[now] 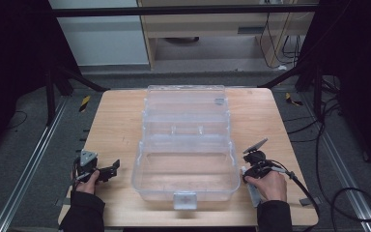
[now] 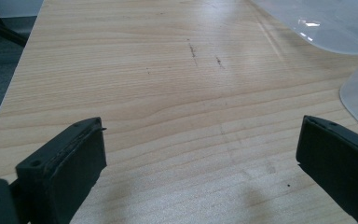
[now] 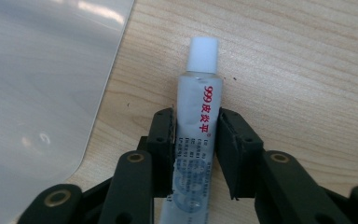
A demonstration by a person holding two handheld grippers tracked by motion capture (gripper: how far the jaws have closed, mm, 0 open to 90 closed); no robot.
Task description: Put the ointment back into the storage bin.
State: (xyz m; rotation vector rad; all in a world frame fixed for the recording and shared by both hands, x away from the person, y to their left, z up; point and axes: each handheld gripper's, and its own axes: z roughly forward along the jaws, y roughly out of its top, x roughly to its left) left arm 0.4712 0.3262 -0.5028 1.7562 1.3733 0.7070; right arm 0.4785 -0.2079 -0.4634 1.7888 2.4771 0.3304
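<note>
A white ointment tube [image 3: 199,93] with red lettering and a white cap lies on the wooden table [image 1: 116,121], right of a clear plastic box [image 1: 140,169]. My right gripper [image 3: 196,135] is shut on the tube's middle, with both black pads against its sides. In the high view the right gripper [image 1: 249,180] sits by the box's right wall, near the front edge of the table. My left gripper [image 1: 111,170] rests left of the box, its jaws open over bare wood [image 2: 200,149] with nothing between them.
The clear box stands open in the middle of the table, its lid [image 1: 186,104] laid back toward the far side and a latch [image 1: 184,199] at the front. Its curved corner [image 3: 42,93] lies just left of the tube. Cables trail on the floor at right.
</note>
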